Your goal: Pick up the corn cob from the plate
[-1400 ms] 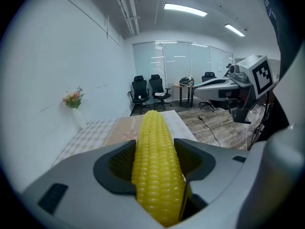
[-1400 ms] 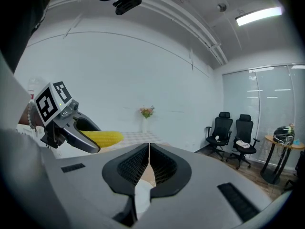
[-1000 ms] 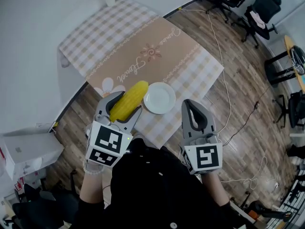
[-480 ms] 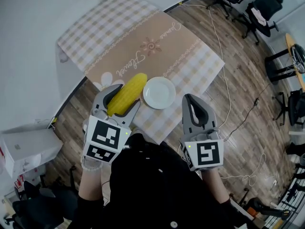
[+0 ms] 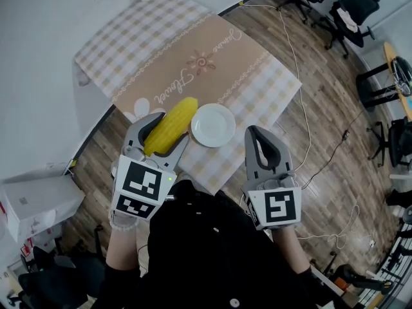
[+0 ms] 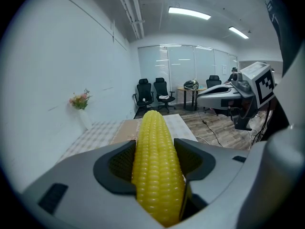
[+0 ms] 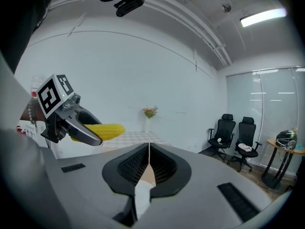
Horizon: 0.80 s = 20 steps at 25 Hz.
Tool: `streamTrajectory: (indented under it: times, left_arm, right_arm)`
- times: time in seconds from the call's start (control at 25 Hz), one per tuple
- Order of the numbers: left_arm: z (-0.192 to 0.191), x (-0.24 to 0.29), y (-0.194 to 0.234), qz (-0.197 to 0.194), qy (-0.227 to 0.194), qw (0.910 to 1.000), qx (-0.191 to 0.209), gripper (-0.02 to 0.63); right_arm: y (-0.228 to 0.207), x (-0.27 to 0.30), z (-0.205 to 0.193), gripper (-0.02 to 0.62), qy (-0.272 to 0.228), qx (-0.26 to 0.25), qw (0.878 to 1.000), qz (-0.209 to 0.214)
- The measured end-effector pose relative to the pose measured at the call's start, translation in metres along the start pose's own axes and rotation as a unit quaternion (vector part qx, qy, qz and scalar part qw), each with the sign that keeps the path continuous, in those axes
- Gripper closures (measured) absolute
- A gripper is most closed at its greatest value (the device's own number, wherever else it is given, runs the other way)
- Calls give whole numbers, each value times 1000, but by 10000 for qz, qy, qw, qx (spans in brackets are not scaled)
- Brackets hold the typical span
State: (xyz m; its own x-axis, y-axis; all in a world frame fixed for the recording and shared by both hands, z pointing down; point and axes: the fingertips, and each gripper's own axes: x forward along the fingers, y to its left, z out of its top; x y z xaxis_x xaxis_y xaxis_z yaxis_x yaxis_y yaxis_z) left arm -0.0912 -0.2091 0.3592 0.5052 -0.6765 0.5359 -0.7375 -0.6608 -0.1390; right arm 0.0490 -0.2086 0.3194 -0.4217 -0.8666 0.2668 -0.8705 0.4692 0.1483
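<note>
Barely shifted since a second ago, the left claw (image 5: 162, 134) grips the corn cob (image 5: 174, 122) lengthwise, lifted clear; the right claw (image 5: 261, 140) hangs closed, empty. Just right of the left claw's tips, the plate (image 5: 214, 125) lies bare on the desk (image 5: 193, 56): pickup looks done.

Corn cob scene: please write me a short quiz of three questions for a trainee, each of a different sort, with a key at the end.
1. Which gripper holds the corn cob?
2. True or false: the plate has nothing on it.
3. The right gripper has its jaws: A) wide apart; B) together, with nothing between them; C) shut on a spoon.

Key: 1. the left gripper, its jaws closed on the cob's sides; 2. true; 3. B.
</note>
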Motion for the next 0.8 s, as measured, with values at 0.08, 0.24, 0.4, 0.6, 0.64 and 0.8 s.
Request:
streamTrajectory:
  times: [0.08, 0.24, 0.4, 0.6, 0.64, 0.8]
  left_arm:
    - [1, 0, 0, -9, -3, 10000, 2, 348]
    - [2, 1, 0, -4, -6, 10000, 30, 348]
    - [3, 2, -1, -18, -2, 10000, 33, 348]
    - [3, 3, -1, -29, -7, 10000, 29, 348]
    - [3, 3, -1, -22, -3, 10000, 41, 348]
    - [5, 2, -1, 1, -17, 10000, 62, 348]
  right_arm:
    - [1, 0, -1, 551, -31, -42, 10000, 54]
    - [-1, 1, 0, 551, 25, -10, 10000, -2]
    - [-1, 1, -1, 551, 24, -27, 10000, 34]
    - [0, 1, -3, 551, -10, -70, 9999, 76]
    - [0, 1, -3, 551, -6, -74, 9999, 78]
    - [1, 2, -5, 552, 20, -85, 9999, 92]
